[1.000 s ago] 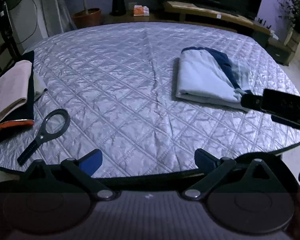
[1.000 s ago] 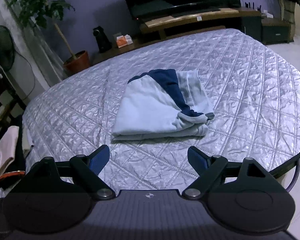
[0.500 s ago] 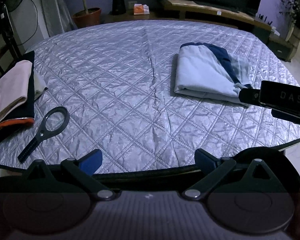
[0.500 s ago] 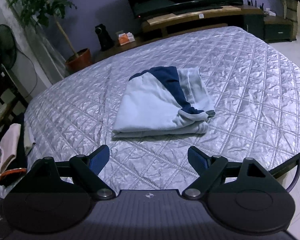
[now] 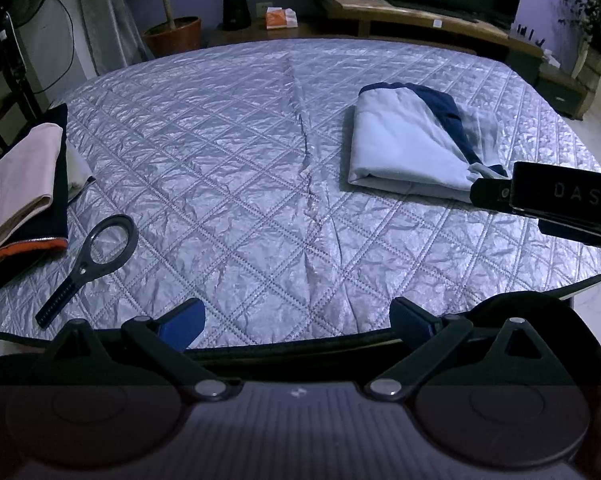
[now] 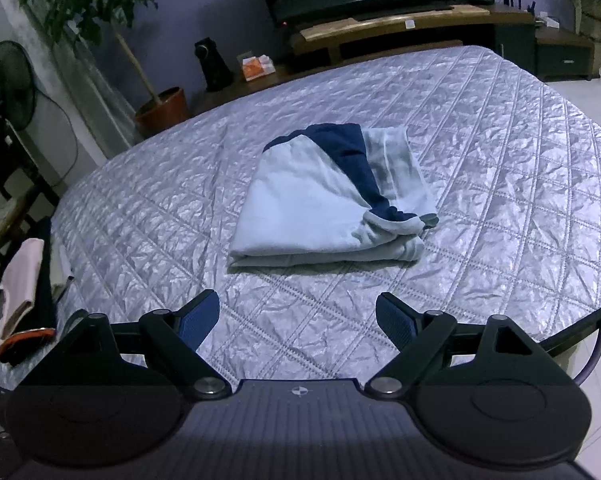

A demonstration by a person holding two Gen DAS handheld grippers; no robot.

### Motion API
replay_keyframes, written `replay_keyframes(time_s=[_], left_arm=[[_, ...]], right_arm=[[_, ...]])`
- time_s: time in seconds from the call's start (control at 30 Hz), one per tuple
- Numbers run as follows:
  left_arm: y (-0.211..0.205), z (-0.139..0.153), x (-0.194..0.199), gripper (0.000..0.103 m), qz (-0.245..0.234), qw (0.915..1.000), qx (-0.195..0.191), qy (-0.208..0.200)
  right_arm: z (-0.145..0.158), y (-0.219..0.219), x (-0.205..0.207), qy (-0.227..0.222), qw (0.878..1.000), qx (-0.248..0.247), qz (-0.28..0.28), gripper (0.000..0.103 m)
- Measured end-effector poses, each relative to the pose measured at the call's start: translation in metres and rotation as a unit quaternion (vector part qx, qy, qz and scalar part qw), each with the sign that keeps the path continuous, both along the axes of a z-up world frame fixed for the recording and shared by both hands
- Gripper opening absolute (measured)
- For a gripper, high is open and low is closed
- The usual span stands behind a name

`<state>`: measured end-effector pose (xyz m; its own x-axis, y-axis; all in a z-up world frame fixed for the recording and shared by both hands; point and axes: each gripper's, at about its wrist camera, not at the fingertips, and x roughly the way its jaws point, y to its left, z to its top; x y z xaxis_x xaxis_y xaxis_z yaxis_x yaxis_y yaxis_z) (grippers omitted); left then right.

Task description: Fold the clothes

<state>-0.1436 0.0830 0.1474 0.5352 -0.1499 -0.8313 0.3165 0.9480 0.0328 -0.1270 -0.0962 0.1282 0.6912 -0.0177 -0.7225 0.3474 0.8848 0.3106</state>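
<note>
A folded light-blue garment with a navy panel (image 6: pixel 332 204) lies on the quilted silver table cover (image 6: pixel 500 168). In the left wrist view the same garment (image 5: pixel 412 148) sits at the right. My right gripper (image 6: pixel 298 320) hovers near the table's front edge, short of the garment, open with nothing between its fingers. My left gripper (image 5: pixel 296 320) is open and empty over the front edge. The right gripper's black body (image 5: pixel 560 200) juts in from the right of the left wrist view and hides the garment's near corner.
A stack of folded clothes (image 5: pixel 24 184), pink over black with an orange edge, lies at the table's left. A black magnifying glass (image 5: pixel 92 256) rests beside it. Beyond the table stand a potted plant (image 6: pixel 160 108), a TV bench (image 6: pixel 400 28) and a fan (image 6: pixel 8 80).
Both views shifted only slightly; the garment sits a little lower in the frames. Nothing on the table moved, and both grippers stayed open.
</note>
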Motion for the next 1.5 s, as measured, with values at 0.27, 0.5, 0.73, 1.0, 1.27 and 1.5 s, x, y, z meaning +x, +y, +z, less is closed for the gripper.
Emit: replay_keyframes(time_s=[0.27, 0.5, 0.73, 1.0, 1.27, 1.5], left_arm=[[-0.001, -0.001, -0.001, 0.098, -0.004, 1.0, 0.006, -0.001], [-0.002, -0.001, -0.001, 0.098, -0.007, 1.0, 0.007, -0.001], [-0.002, -0.001, -0.002, 0.098, -0.01, 0.9999, 0.006, -0.001], [-0.003, -0.002, -0.002, 0.098, -0.014, 0.9999, 0.007, -0.001], [-0.006, -0.002, -0.002, 0.098, -0.019, 0.9998, 0.007, -0.001], [-0.007, -0.002, -0.002, 0.098, -0.021, 0.9998, 0.006, 0.0]], right_arm=[[-0.001, 0.0, 0.001, 0.003, 1.0, 0.001, 0.001, 0.089], [-0.001, 0.0, 0.001, 0.006, 1.0, 0.002, 0.001, 0.089], [-0.002, -0.001, 0.002, 0.009, 1.0, 0.006, 0.003, 0.089], [-0.007, -0.011, 0.001, 0.01, 0.999, 0.036, -0.009, 0.09], [-0.013, -0.021, 0.0, 0.01, 0.997, 0.073, -0.022, 0.089], [-0.016, -0.025, -0.001, 0.01, 0.996, 0.088, -0.028, 0.089]])
